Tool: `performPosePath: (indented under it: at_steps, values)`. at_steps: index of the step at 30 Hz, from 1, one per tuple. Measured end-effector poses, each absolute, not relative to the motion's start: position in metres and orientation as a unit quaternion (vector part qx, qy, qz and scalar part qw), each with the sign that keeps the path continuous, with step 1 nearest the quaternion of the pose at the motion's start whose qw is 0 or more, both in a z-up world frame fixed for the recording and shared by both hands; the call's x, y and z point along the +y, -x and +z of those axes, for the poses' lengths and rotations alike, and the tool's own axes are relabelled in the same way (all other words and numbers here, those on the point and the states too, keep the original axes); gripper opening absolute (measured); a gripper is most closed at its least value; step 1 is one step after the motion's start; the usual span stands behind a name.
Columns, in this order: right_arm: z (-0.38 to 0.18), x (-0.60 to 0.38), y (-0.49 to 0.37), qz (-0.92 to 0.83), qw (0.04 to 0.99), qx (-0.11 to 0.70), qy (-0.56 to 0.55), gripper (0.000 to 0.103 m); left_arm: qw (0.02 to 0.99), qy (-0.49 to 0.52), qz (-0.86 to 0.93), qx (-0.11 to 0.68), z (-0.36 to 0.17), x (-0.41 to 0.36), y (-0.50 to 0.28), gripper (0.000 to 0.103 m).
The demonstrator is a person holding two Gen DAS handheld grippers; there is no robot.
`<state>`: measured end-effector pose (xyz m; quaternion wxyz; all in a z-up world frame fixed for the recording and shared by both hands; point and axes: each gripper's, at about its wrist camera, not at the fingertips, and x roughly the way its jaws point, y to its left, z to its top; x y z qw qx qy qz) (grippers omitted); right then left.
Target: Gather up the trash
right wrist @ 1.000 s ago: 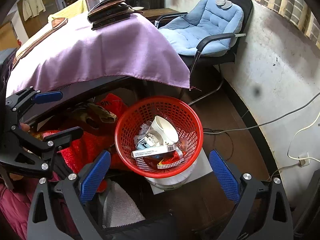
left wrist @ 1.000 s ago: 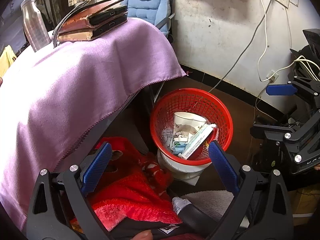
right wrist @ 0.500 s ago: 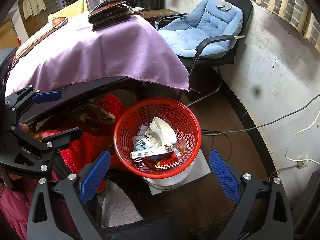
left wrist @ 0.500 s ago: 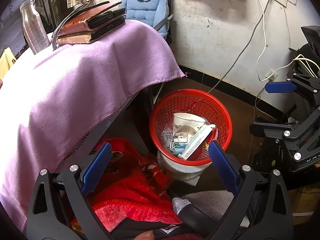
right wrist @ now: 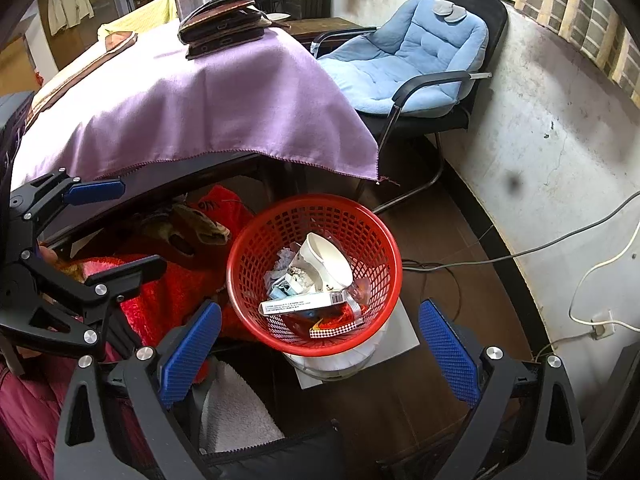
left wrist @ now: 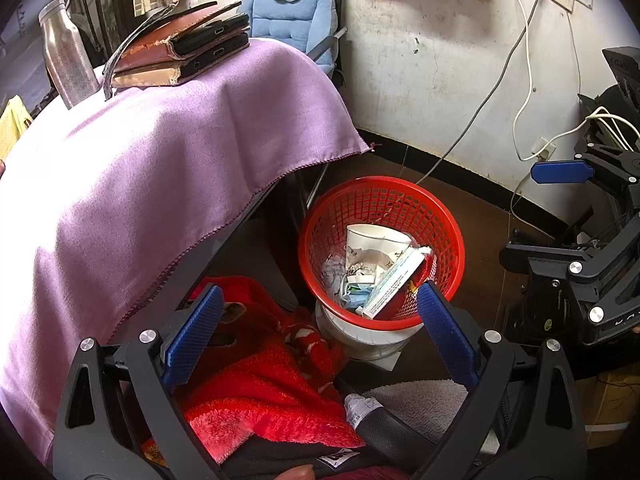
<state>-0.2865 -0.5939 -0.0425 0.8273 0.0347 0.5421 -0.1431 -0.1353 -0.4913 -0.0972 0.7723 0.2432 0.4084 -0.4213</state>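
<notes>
A red mesh trash basket [left wrist: 380,196] [right wrist: 256,248] stands on the floor on a white tub, beside the table. It holds a white paper cup [left wrist: 374,242] [right wrist: 326,258], a long white box [left wrist: 394,280] [right wrist: 302,304], crumpled paper and wrappers. My left gripper [left wrist: 318,326] is open and empty, above and just short of the basket. My right gripper [right wrist: 320,344] is open and empty, over the basket's near rim. Each gripper shows at the side of the other's view.
A table under a purple cloth [left wrist: 160,152] [right wrist: 208,96] carries books with phones [left wrist: 180,52] and a steel bottle [left wrist: 66,52]. A blue-cushioned chair [right wrist: 412,52] stands behind. Red fleece [left wrist: 256,392] lies below. Cables [right wrist: 520,254] run along the wall.
Both grippers have drifted slightly; the basket sits a touch lower and nearer in both views. Both stay open and empty.
</notes>
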Motion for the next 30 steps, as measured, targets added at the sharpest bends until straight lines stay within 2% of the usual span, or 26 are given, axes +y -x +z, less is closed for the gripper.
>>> performPosePath:
  at_steps: [30]
  values:
    - [-0.0392, -0.597, 0.2879, -0.15, 0.828, 0.539, -0.035, 0.097, 0.765, -0.255, -0.435, 0.4, -0.1004, -0.4919, 0.1429, 0.094]
